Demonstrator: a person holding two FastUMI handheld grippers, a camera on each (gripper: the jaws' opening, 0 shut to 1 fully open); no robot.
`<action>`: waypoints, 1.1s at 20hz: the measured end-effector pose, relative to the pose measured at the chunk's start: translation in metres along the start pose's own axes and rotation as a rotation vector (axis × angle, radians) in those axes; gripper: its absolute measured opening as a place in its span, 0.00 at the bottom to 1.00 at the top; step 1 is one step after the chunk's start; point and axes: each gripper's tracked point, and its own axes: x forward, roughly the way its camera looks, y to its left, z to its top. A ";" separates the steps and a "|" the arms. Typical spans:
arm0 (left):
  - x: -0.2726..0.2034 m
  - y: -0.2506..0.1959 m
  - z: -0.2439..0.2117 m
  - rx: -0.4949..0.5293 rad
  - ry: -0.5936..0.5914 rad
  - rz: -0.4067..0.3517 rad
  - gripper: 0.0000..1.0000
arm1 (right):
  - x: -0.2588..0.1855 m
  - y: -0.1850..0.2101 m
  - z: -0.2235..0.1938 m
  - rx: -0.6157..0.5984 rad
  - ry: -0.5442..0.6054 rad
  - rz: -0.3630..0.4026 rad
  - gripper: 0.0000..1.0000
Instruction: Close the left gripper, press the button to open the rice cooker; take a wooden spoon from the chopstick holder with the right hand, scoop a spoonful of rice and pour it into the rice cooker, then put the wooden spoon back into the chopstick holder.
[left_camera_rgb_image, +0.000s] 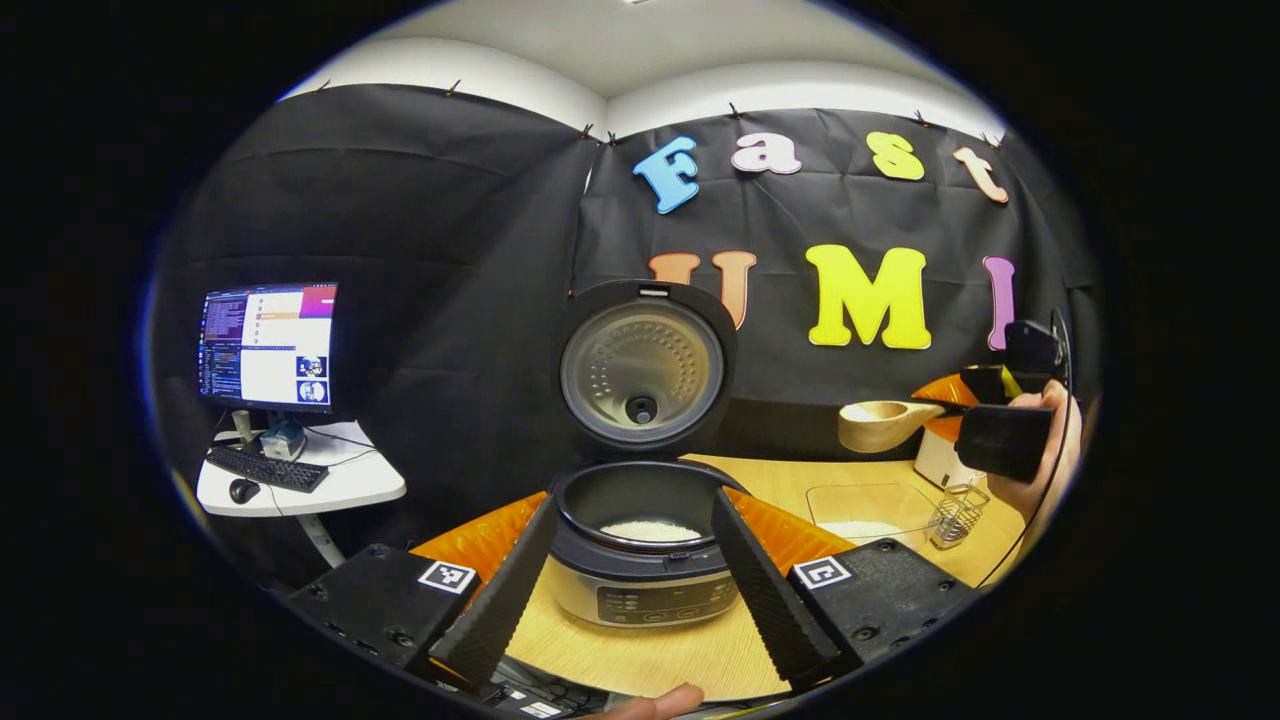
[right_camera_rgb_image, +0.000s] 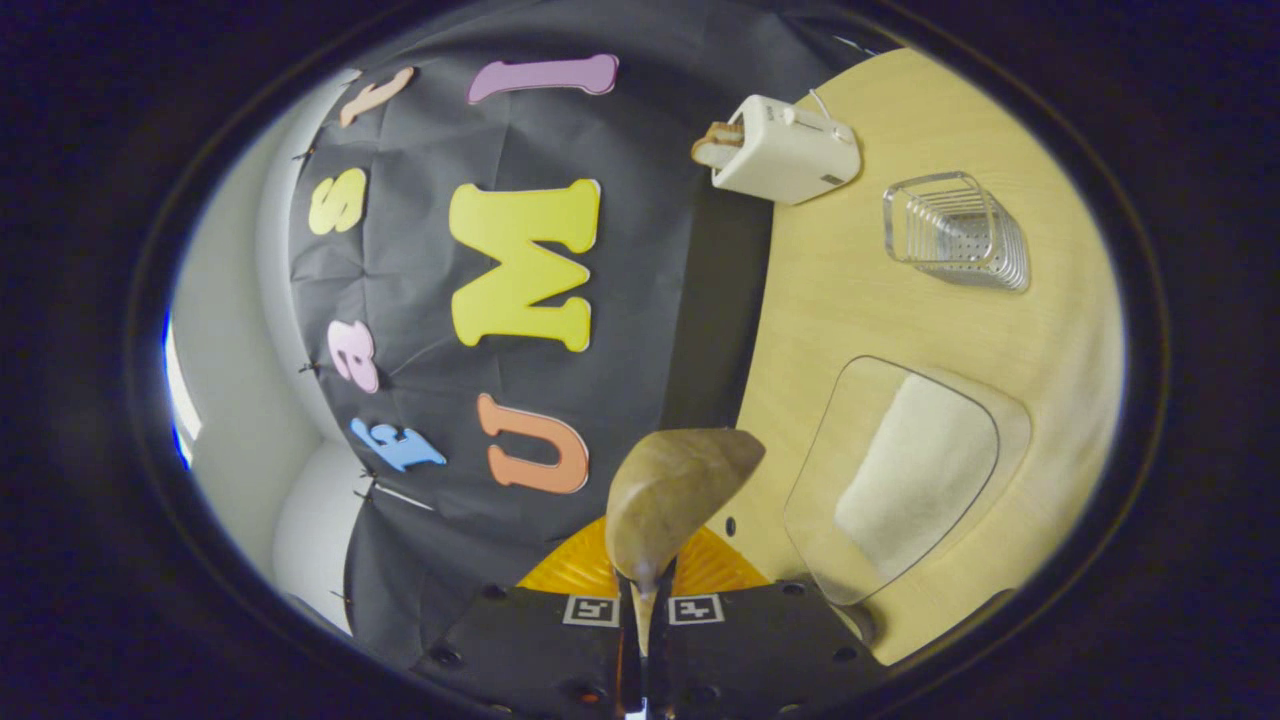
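My left hand-held gripper hangs released, its fingers spread to either side of the rice cooker, whose lid stands upright with a little rice in the pot. My right hand-held gripper is clenched on the handle of the wooden spoon, its bowl held in the air above the wooden surface. The glass dish of rice lies near the wire chopstick holder, with a white toaster against the wall.

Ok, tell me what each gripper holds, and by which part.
Right gripper pinches the spoon by its handle. Left gripper is open, holding nothing.
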 end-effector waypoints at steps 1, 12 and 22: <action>0.001 0.002 -0.003 0.004 0.008 0.000 0.99 | 0.002 0.004 -0.010 -0.017 0.013 0.004 0.03; 0.006 0.038 -0.011 0.040 0.029 0.067 0.99 | 0.048 0.014 -0.144 -0.347 0.181 -0.014 0.03; 0.006 0.052 -0.009 0.042 0.020 0.081 0.99 | 0.072 0.035 -0.216 -0.919 0.202 0.025 0.01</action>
